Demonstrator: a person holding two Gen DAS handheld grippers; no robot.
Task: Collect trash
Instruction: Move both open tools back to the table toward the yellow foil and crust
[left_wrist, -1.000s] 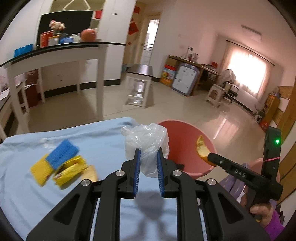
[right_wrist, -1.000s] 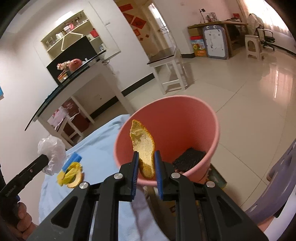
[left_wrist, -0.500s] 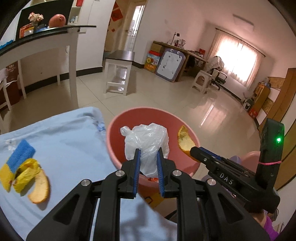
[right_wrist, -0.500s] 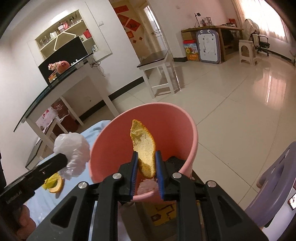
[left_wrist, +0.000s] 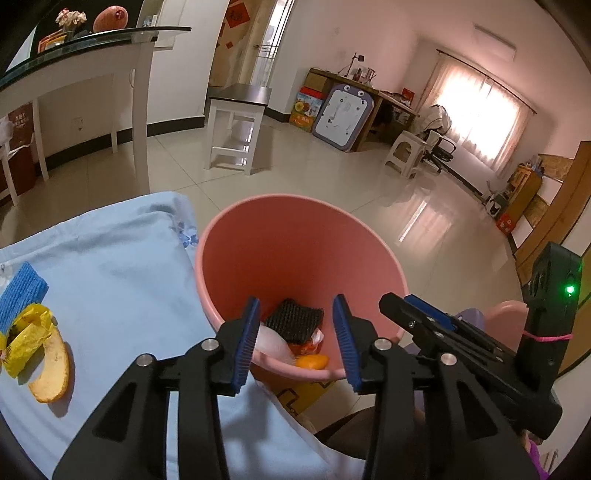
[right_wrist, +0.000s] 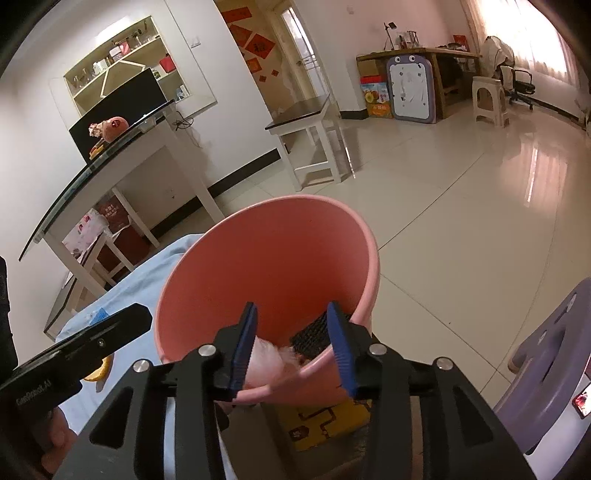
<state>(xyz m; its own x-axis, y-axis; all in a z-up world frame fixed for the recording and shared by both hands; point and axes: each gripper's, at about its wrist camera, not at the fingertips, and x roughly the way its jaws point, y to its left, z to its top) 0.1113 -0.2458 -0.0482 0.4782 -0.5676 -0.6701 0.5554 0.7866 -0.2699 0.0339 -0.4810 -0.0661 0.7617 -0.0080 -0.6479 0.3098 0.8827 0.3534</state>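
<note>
A pink bin stands beside the blue-clothed table; it also shows in the right wrist view. Inside lie a white plastic bag, a black scouring pad, an orange peel and a red wrapper. My left gripper is open and empty over the bin's near rim. My right gripper is open and empty over the bin too. On the table remain a peel slice, a yellow wrapper and a blue sponge.
A yellow box sits under the bin. A purple stool is at the right. A white side table and a glass-topped desk stand on the tiled floor beyond.
Both grippers have opened over the bin. The plastic bag and the orange peel have dropped out of them into the bin.
</note>
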